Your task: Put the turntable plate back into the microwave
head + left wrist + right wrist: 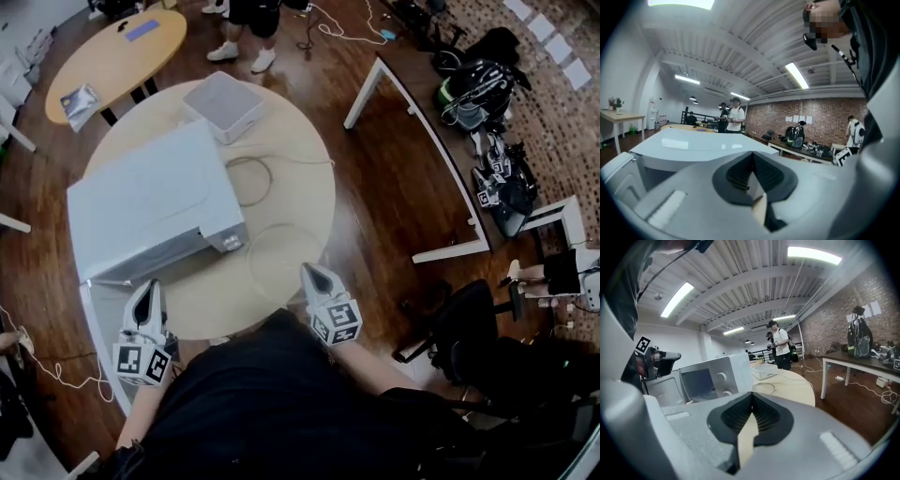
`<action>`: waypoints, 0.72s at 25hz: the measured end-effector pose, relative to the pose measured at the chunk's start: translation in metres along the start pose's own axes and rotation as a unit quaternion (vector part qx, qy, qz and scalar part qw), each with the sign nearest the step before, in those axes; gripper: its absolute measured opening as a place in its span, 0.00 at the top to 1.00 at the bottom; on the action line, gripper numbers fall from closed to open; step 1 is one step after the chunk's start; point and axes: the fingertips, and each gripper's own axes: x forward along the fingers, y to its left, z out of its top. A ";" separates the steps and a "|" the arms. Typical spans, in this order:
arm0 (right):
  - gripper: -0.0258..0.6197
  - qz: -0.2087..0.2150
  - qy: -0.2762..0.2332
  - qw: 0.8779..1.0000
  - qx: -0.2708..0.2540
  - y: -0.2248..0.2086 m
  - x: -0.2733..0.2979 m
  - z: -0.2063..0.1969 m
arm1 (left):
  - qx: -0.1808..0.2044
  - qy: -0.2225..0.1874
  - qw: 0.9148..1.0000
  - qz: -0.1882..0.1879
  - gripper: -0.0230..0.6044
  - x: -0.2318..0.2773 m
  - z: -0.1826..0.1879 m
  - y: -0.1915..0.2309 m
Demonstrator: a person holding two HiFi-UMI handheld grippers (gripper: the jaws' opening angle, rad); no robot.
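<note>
The grey-white microwave (150,202) stands on the left half of the round beige table (309,178). Its door (94,323) seems to hang open over the near left edge. A clear glass turntable plate (283,258) lies flat on the table to the right of the microwave's front corner, showing as a faint ring. My right gripper (314,274) is shut and empty just at the plate's near edge. My left gripper (145,292) is shut and empty in front of the microwave. The right gripper view shows the microwave's front and knobs (710,378) beyond the closed jaws.
A white box (223,105) sits at the table's far side, with a cable loop (251,180) between it and the plate. A black office chair (469,328) stands to my right. White table frames (422,122) and gear are further right; people stand beyond the far table.
</note>
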 end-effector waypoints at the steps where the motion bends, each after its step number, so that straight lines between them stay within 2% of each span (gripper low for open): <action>1: 0.96 -0.006 0.002 1.000 0.003 -0.002 -0.004 -0.003 | -0.001 -0.005 1.000 -0.001 0.95 0.001 0.002 0.001; 6: 0.96 -0.035 0.025 0.999 0.005 -0.014 -0.012 -0.024 | 0.017 -0.018 1.000 -0.004 0.95 -0.001 0.019 0.016; 9: 0.96 -0.070 0.031 0.996 0.046 -0.034 -0.022 -0.037 | 0.015 -0.009 1.000 -0.004 0.95 -0.005 0.013 0.018; 15: 0.96 -0.155 0.064 0.978 0.128 -0.096 -0.050 -0.082 | 0.009 0.007 1.000 -0.008 0.95 -0.010 -0.009 0.009; 18: 0.96 -0.171 0.063 0.970 0.162 -0.110 -0.062 -0.090 | 0.017 0.010 1.000 -0.011 0.95 -0.010 -0.004 0.005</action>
